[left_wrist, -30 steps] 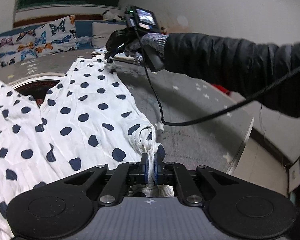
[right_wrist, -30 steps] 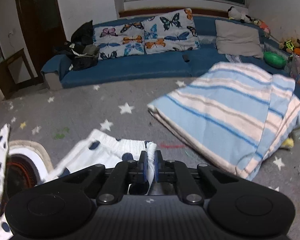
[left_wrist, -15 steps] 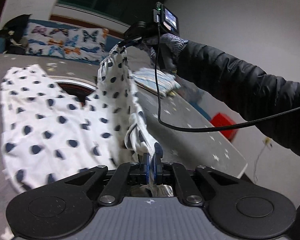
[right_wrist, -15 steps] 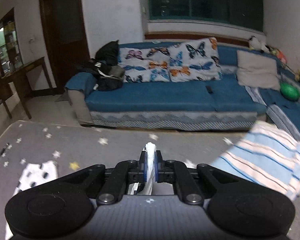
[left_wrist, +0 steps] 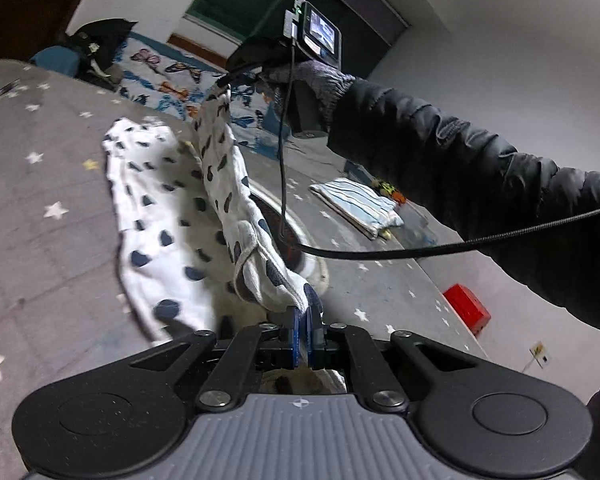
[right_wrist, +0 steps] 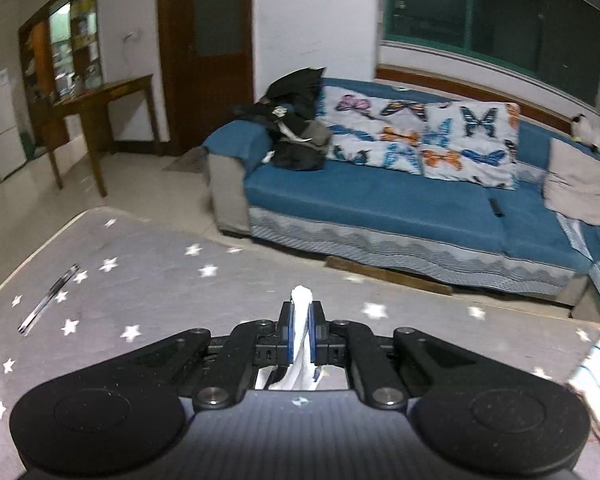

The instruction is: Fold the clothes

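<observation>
Presently the polka-dot garment [left_wrist: 168, 216] is strung between two grips. Left gripper [left_wrist: 305, 322]: jaws pinched nearly shut on a bunched corner of the cloth, right at its tips. Right gripper [left_wrist: 224, 80], held by a gloved hand [left_wrist: 312, 80], is lifted farther off; from its own camera the right gripper [right_wrist: 300, 320] shows white fabric clamped between near-closed jaws.

The held edge runs as a taut band from the left gripper up and away to the right one; that line is the garment's long axis at the moment. The rest hangs and trails to the left of the band, its far portion lying on the grey star-print mat [left_wrist: 40, 200].

Judgement: fold in progress. The carried edge must travel sideways, across the band, over the portion on the mat. Both grips share the edge; the left sits lower, nearer the mat. A folded striped cloth [left_wrist: 356, 206] lies well apart, on the opposite side.
</observation>
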`<move>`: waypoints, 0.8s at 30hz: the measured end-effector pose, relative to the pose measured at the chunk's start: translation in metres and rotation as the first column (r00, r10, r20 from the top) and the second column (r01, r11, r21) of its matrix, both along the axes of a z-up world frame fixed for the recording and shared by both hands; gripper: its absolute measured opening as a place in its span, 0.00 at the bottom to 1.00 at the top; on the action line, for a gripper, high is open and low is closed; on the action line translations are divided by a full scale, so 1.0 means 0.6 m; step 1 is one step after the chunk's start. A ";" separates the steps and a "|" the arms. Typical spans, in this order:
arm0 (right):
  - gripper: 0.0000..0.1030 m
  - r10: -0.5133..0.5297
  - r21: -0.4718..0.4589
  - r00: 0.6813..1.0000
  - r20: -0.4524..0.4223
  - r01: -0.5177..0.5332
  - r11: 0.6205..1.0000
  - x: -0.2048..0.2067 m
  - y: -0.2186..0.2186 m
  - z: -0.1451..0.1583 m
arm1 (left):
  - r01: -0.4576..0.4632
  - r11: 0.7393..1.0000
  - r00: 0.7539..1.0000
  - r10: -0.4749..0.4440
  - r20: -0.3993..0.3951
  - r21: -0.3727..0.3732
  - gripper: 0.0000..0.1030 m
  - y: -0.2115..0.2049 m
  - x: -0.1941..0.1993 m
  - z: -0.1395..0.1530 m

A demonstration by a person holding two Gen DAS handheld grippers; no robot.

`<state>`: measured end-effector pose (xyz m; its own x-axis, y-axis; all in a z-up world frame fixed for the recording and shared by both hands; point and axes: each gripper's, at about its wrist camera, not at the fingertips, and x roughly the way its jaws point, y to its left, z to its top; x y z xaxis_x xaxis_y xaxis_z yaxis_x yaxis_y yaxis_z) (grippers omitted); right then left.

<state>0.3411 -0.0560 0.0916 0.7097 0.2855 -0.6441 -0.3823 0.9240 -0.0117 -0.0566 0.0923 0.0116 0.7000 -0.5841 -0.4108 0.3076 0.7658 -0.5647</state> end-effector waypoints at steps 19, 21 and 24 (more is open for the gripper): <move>0.12 0.189 0.085 0.971 -0.146 -0.178 0.980 -0.020 0.169 -0.086 | -0.062 0.998 0.995 0.061 -0.078 -0.014 0.04 0.034 -0.021 -0.031; 0.13 0.208 0.084 0.967 -0.143 -0.198 0.977 -0.025 0.162 -0.079 | -0.061 0.998 0.995 0.061 -0.074 -0.008 0.04 0.034 -0.019 -0.030; 0.13 0.236 0.048 0.959 -0.158 -0.231 0.972 -0.035 0.156 -0.073 | -0.063 0.998 0.996 0.063 -0.068 -0.004 0.05 0.033 -0.021 -0.027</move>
<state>0.3201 0.0374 0.0480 0.5082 0.4506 -0.7340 -0.5820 0.8079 0.0930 -0.0690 0.1120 -0.0049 0.7063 -0.5425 -0.4549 0.2198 0.7788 -0.5875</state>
